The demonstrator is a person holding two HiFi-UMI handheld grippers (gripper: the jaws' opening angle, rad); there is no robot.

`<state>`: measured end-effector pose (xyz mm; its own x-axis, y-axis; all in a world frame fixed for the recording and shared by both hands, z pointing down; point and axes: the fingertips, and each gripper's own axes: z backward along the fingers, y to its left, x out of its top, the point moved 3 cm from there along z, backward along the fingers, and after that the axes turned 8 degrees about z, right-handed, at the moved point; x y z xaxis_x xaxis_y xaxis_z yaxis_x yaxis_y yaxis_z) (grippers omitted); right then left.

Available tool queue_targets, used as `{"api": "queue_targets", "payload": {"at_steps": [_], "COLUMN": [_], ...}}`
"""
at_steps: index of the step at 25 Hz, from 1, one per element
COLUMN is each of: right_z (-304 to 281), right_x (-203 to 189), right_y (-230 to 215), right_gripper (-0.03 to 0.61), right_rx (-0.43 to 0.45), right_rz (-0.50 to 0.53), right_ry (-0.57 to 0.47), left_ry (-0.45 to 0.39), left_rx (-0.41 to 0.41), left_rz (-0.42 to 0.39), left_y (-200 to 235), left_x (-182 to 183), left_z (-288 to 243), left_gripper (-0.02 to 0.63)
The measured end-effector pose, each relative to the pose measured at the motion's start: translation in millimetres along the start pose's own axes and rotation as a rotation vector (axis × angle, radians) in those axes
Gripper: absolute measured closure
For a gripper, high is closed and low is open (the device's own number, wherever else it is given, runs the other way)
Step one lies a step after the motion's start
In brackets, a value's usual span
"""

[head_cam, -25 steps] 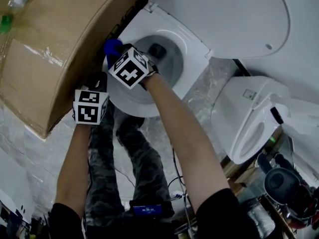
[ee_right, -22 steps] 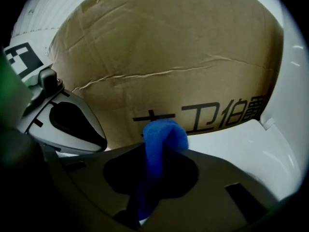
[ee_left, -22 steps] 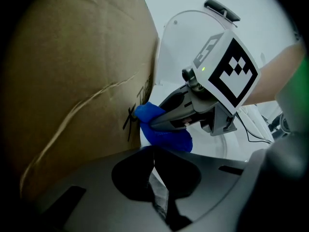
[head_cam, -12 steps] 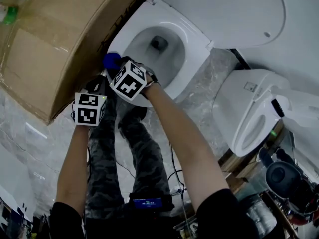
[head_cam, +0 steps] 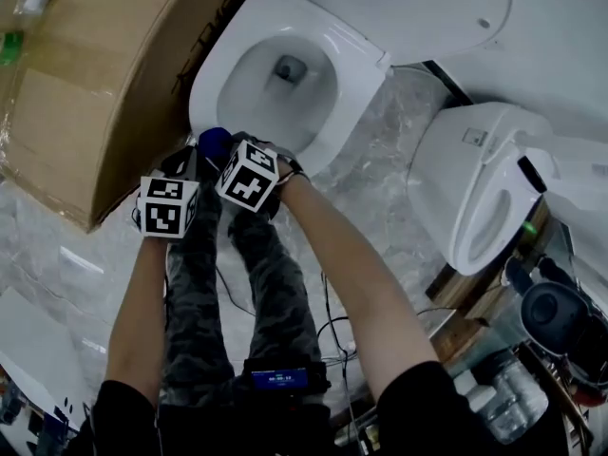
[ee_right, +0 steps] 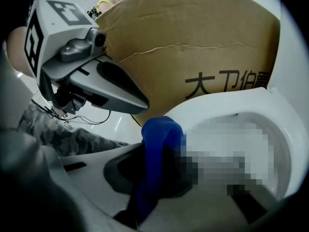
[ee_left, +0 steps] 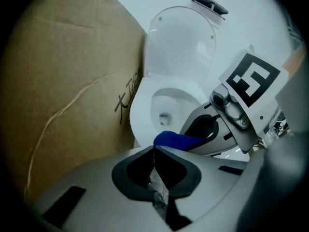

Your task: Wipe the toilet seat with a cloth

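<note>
The right gripper (ee_right: pixel 153 164) pinches a blue cloth (ee_right: pixel 161 132), which bunches up out of its jaws. The cloth sits at the front left edge of the seat (head_cam: pixel 353 79), on the side nearest the box (head_cam: pixel 95 84). The views do not show whether it presses on the seat.

The left gripper (ee_left: pixel 154 153) has its jaws pressed together with nothing between them. It hangs just beside the right gripper, between it and the box, and points down toward the same corner of the toilet.

The lid (head_cam: pixel 408 8) stands raised behind the bowl, so the seat ring lies open all round. The big cardboard box stands close against the toilet's left side, with black print on the face toward it, and crowds that side of the rim. A second white toilet (head_cam: pixel 465 188) stands to the right, apart across a strip of marbled floor (head_cam: pixel 399 160).

The person's legs (head_cam: pixel 275 293), in camouflage trousers, stand right in front of the bowl, below both grippers. Cables (head_cam: pixel 332 340) trail over the floor by the feet.
</note>
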<state>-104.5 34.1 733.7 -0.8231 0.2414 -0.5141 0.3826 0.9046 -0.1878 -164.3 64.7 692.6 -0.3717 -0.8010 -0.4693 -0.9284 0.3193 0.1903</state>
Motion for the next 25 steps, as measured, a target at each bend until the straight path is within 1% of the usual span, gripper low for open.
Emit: {"api": "queue_targets", "payload": {"at_steps": [4,7,10,16,20,25], "right_z": [13,23,33,57,70,87], "right_x": [-26,-44,-64,-101,-125,-145], "right_y": [14,21,24,29,23,9], "right_gripper": [0.529,0.529,0.529,0.529,0.529,0.528], "right_rx": [0.001,-0.009,-0.027,-0.058,-0.088,-0.123], "right_rz": [-0.012,-0.045,-0.109,-0.243,-0.296,-0.386], "right_ry": [0.029,0.034,0.034,0.009,0.004,-0.024], "left_ry": [0.018,0.026,0.031,0.076,0.096,0.121], "left_rx": [-0.032,-0.053,-0.083,-0.147,-0.174,-0.204], "left_rz": [-0.035,-0.059,-0.088,-0.187,-0.238,-0.300], "left_y": [-19,-36,-55,-94,-118,-137], "left_x": [0,2,7,14,17,25], "left_z": [0,-2,-6,-17,-25,-34], "left_gripper": [0.601,0.603,0.601,0.603,0.603,0.603]}}
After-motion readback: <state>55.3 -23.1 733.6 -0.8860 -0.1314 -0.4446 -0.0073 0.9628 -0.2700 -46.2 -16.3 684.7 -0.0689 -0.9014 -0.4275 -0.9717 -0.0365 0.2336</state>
